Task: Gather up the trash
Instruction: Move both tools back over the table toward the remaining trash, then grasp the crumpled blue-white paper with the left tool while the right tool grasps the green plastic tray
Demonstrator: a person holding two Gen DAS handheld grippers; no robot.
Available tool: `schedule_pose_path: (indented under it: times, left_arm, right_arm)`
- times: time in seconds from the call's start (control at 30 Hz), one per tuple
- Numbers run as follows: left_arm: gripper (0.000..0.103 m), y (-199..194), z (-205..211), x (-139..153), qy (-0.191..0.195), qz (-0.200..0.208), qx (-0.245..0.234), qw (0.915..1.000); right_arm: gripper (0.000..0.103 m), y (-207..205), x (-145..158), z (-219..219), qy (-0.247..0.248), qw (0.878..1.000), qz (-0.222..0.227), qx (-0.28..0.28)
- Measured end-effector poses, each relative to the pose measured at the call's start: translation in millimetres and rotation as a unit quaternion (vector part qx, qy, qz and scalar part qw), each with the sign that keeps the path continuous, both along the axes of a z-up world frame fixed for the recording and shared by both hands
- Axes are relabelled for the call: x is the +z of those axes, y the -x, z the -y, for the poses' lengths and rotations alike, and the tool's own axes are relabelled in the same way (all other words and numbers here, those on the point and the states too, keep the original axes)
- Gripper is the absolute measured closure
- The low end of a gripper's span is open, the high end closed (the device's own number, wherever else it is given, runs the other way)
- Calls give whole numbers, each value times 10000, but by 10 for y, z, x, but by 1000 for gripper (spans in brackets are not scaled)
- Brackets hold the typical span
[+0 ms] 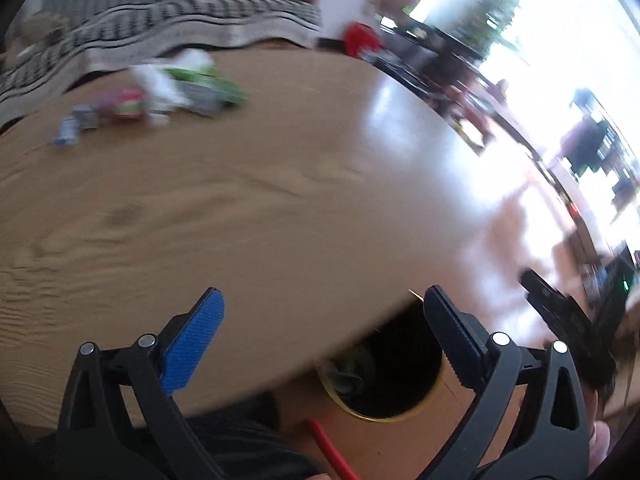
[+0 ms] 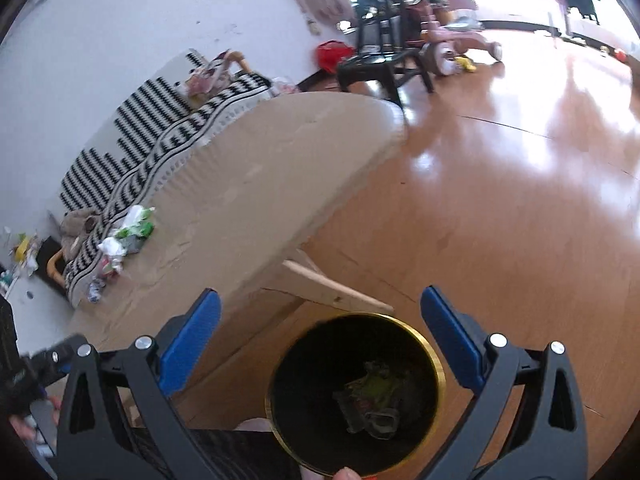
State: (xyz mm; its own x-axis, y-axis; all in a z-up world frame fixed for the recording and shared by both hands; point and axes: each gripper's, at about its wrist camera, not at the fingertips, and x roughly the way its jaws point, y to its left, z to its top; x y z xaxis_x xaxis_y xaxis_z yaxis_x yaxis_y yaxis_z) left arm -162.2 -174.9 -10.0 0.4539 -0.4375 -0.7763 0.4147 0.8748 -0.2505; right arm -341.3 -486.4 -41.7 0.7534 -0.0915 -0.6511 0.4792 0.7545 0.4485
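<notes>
A black trash bin with a gold rim (image 2: 356,396) stands on the floor beside the table, with crumpled wrappers (image 2: 372,400) inside. My right gripper (image 2: 320,316) is open and empty, right above the bin. My left gripper (image 1: 324,312) is open and empty above the table's near edge, with the bin (image 1: 380,376) partly hidden under that edge. A pile of trash lies at the table's far side: green and white wrappers (image 1: 192,80), a red piece (image 1: 128,104) and small grey-blue pieces (image 1: 72,128). The same pile shows in the right wrist view (image 2: 124,240).
The round wooden table (image 1: 260,200) fills the left wrist view. A sofa with a black-and-white striped cover (image 2: 160,148) stands behind it. A black chair (image 2: 380,60), a pink ride-on toy (image 2: 460,44) and a red item (image 2: 332,54) stand on the glossy wooden floor (image 2: 520,200).
</notes>
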Motion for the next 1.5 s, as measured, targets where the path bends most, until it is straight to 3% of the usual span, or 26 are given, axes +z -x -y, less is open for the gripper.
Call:
schedule_pose_path:
  times: [0.23,0.37,0.43,0.63,0.83,1.03,1.17,1.23,1.4,1.5]
  left_arm:
    - [6,-554,-1217,11,-171,-189,1190,9926]
    - [6,-999,-1753,26,-267,-280,1794,9830]
    - [6,-1268,-1878,19,-388,-278,1847,9816]
    - [6,-1849,-1974,-127,-569,-386,1749,9822]
    - [6,-2429,-1868,-336,-848,-422,1571,9830]
    - [6,-2808,-1712,-521,-1028,-437,1312,9850]
    - [6,-2966,-1558,-560,-1293,-164,1054,9859]
    - [6,-2995,-1503,-581,-1422,-58,985,9849]
    - [6,-3008,-1458,-594,-1339,230,1009,9856]
    - [6,-3006,-1450,-603,-1293,379,919,9866]
  right_arm:
    - [6,-938,334,-493,564,9935,-109,982]
    - [6,-1625,569,-874,1004,9792,-146,1757]
    - [6,-1957,636,-1086,1041,9708,-145,2156]
    - [6,-2927,643,-1658,1670,9364,-364,3064]
    - [6,-3757,551,-1732,2427,9202,-658,3001]
    - [9,-4460,165,-1725,2294,8992,-1304,3490]
    - [25,-4695,-2,-1814,2305,8815,-1503,3837]
    - [29,-4747,-27,-1833,2213,8807,-1417,3942]
    - [36,-4771,-53,-1888,2127,8719,-1307,4212]
    - [47,-4689,-67,-1921,1959,8686,-1227,4382]
